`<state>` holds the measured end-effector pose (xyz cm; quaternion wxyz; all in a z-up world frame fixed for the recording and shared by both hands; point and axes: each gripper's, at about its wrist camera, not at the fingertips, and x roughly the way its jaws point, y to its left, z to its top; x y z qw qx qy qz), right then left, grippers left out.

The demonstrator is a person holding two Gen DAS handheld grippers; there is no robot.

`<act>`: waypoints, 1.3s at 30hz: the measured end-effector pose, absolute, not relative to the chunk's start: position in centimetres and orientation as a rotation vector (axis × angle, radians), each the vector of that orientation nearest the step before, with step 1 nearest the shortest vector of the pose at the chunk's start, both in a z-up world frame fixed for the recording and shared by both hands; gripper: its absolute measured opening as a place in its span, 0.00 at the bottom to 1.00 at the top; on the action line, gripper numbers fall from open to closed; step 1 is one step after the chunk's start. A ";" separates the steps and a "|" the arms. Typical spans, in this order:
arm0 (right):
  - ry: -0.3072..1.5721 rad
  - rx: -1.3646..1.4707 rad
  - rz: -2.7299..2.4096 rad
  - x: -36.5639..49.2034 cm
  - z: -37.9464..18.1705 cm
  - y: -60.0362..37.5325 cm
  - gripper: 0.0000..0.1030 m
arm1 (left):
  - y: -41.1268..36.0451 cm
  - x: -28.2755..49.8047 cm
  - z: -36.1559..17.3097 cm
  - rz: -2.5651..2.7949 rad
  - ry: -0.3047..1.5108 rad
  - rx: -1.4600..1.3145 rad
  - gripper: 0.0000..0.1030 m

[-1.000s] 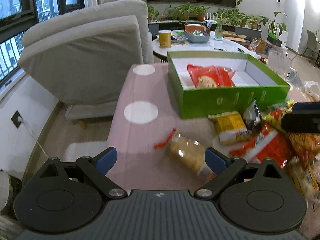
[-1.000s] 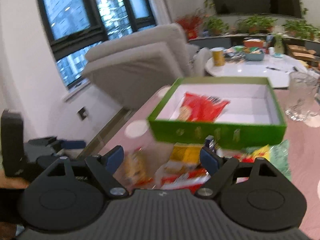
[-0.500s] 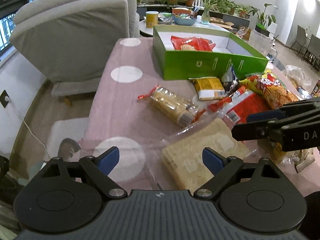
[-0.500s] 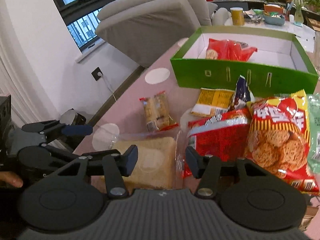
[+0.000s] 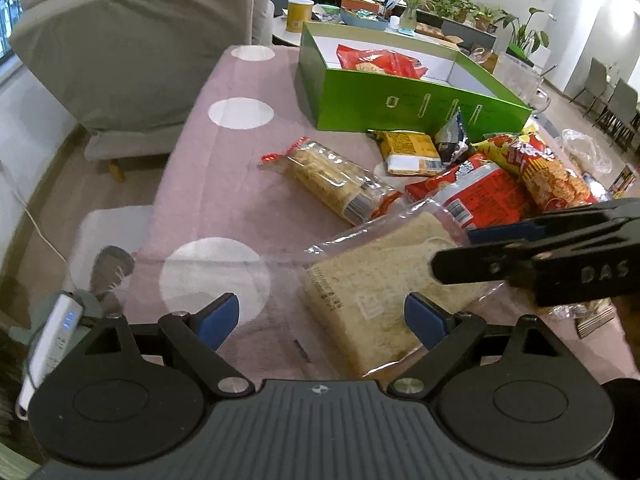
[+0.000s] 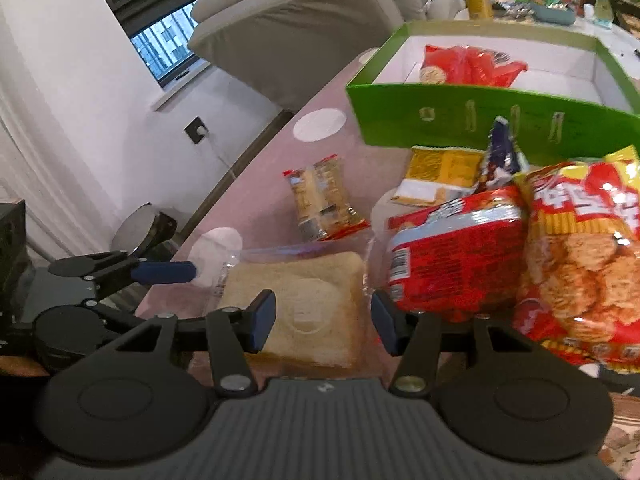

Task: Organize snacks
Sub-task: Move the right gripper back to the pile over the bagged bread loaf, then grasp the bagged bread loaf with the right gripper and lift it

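A bagged slice of bread (image 5: 384, 280) (image 6: 308, 304) lies on the pink dotted tablecloth (image 5: 240, 184). My right gripper (image 6: 323, 322) is open, its blue pads either side of the bread; it also shows from the side in the left wrist view (image 5: 480, 248). My left gripper (image 5: 322, 316) is open and empty just before the bread, and shows at the left of the right wrist view (image 6: 160, 272). A green box (image 5: 400, 100) (image 6: 480, 120) holds one red snack bag (image 5: 380, 60). Several snack packs lie before the box: a biscuit pack (image 5: 336, 188), a yellow packet (image 5: 412, 152), red bags (image 6: 452, 248).
A grey sofa (image 5: 140, 40) stands left of the table. A round white table (image 5: 320, 32) with cups and plants is behind the box. The table's left edge drops to the floor, where a cable (image 5: 36, 224) runs.
Both grippers pulled back from the green box toward the near table edge. The right gripper narrowed from wide open and now straddles the bread.
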<state>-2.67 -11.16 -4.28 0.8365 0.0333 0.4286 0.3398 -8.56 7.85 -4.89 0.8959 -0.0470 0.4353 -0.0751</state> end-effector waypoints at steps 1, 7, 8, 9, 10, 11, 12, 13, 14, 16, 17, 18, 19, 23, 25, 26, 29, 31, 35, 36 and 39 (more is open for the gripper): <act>0.907 0.067 0.720 -2.6 -4.4 -11.0 0.57 | 7.8 -8.4 -5.0 -0.166 0.904 -0.107 0.86; 0.900 0.049 0.712 -2.2 -4.4 -10.3 0.53 | 6.6 -8.0 -5.2 -0.243 0.896 -0.103 0.81; 0.890 0.014 0.710 -2.5 -4.3 -10.0 0.52 | 6.4 -7.9 -5.1 -0.248 0.893 -0.089 0.81; 0.887 0.001 0.709 -2.7 -4.2 -9.9 0.52 | 6.2 -8.0 -5.1 -0.252 0.890 -0.078 0.81; 0.885 -0.004 0.709 -2.8 -4.2 -9.9 0.52 | 6.2 -8.0 -5.1 -0.254 0.889 -0.070 0.81; 0.887 -0.002 0.709 -2.7 -4.3 -10.0 0.52 | 6.3 -7.9 -5.0 -0.257 0.891 -0.069 0.81; 0.887 -0.002 0.709 -2.7 -4.3 -10.0 0.52 | 6.4 -7.9 -5.0 -0.256 0.894 -0.074 0.81; 0.894 0.004 0.705 -2.5 -4.3 -10.1 0.52 | 6.6 -7.9 -5.0 -0.251 0.901 -0.083 0.82; 0.901 0.011 0.691 -2.4 -4.4 -10.3 0.53 | 6.9 -7.9 -5.0 -0.244 0.905 -0.088 0.82; 0.919 0.019 0.652 -2.1 -4.6 -10.6 0.52 | 7.3 -7.9 -5.0 -0.234 0.904 -0.088 0.83; 0.939 0.046 0.653 -1.8 -4.9 -10.9 0.53 | 7.5 -7.9 -5.0 -0.230 0.905 -0.089 0.85; 0.948 0.055 0.662 -1.7 -5.0 -10.8 0.56 | 7.6 -7.8 -5.2 -0.226 0.907 -0.091 0.88; 0.956 0.056 0.672 -1.6 -5.1 -10.7 0.57 | 7.6 -7.7 -5.3 -0.223 0.908 -0.099 0.88; 0.963 0.066 0.686 -1.6 -5.4 -10.2 0.59 | 7.4 -7.3 -5.5 -0.260 0.912 -0.119 0.82; 0.969 0.088 0.701 -1.6 -5.1 -10.3 0.55 | 6.8 -7.3 -5.1 -0.268 0.899 -0.094 0.80; 0.969 0.088 0.701 -1.6 -5.1 -10.3 0.52 | 6.4 -7.3 -4.7 -0.264 0.889 -0.065 0.80; 0.919 0.107 0.701 -2.1 -3.8 -10.9 0.50 | 5.9 -7.3 -3.7 -0.261 0.845 -0.029 0.80; 0.887 0.125 0.701 -2.2 -2.9 -11.3 0.50 | 6.0 -7.1 -2.8 -0.267 0.821 -0.040 0.80; 0.834 0.163 0.696 -2.1 -1.3 -12.0 0.50 | 5.6 -6.8 -0.4 -0.274 0.748 -0.021 0.80; 0.818 0.173 0.696 -2.0 -0.8 -12.2 0.50 | 5.4 -6.7 0.1 -0.274 0.729 -0.007 0.80; 0.769 0.198 0.695 -1.6 0.6 -12.9 0.50 | 4.9 -6.4 1.5 -0.280 0.676 0.024 0.80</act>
